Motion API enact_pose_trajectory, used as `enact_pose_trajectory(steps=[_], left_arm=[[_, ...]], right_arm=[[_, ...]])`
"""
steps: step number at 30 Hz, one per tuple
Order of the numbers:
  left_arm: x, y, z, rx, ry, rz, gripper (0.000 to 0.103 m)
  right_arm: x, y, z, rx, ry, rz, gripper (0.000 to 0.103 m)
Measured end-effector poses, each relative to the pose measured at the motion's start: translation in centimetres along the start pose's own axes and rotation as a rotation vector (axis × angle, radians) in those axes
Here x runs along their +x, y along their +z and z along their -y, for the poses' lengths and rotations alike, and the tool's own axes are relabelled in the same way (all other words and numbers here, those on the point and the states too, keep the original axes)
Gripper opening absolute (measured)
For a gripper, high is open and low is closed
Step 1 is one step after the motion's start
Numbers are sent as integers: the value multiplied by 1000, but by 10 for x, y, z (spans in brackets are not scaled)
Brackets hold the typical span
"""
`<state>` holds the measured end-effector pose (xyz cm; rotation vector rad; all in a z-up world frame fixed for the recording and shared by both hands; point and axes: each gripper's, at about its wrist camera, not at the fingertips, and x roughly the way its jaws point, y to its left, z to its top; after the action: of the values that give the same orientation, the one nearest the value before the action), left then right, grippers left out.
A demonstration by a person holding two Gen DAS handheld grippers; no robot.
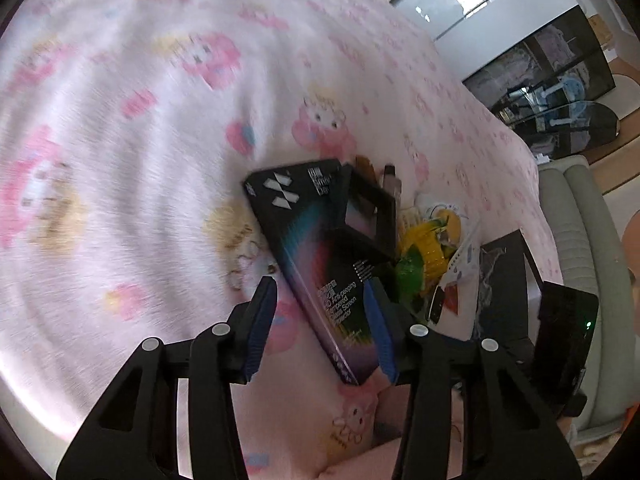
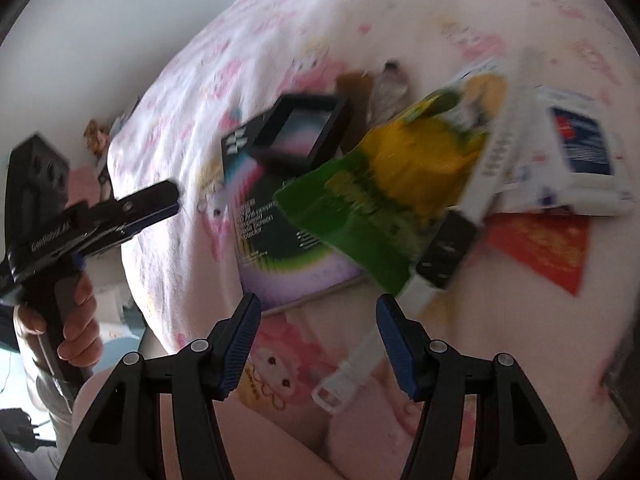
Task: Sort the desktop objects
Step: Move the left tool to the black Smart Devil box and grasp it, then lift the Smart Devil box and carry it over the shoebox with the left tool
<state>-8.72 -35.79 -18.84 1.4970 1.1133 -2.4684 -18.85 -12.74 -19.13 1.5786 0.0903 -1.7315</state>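
Observation:
A heap of desktop objects lies on a pink cartoon-print cloth (image 1: pixel 160 120). A flat black screen-protector box (image 1: pixel 316 264) with rainbow print lies lowest; it also shows in the right wrist view (image 2: pixel 264 240). A small black frame box (image 2: pixel 300 128) rests on its far end. A green and yellow packet (image 2: pixel 384 184) overlaps it. A smartwatch (image 2: pixel 444 256) with a white strap lies by the packet. My left gripper (image 1: pixel 324 304) is open, its jaws on either side of the protector box's near end. My right gripper (image 2: pixel 318 312) is open and empty, just short of the heap.
A red card (image 2: pixel 548 244) and a white and blue box (image 2: pixel 580 148) lie to the right. A black card (image 1: pixel 504 280) lies beyond the white box. A grey sofa (image 1: pixel 580 240) stands past the cloth's edge. A hand holds the left gripper (image 2: pixel 92 220) at the cloth's left edge.

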Motion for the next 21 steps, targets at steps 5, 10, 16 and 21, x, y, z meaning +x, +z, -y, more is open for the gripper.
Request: enact_pose_trajectory(steps=[5, 10, 16, 21], left_arm=[[36, 7, -8, -36, -40, -100, 43], [56, 16, -18, -70, -62, -120, 44], [38, 8, -19, -95, -111, -80, 31], [22, -19, -11, -47, -108, -120, 31]], right_arm=[[19, 3, 8, 26, 2, -37, 58], [30, 2, 12, 45, 1, -55, 58], [19, -1, 1, -11, -24, -4, 56], [4, -1, -6, -30, -20, 51, 56]])
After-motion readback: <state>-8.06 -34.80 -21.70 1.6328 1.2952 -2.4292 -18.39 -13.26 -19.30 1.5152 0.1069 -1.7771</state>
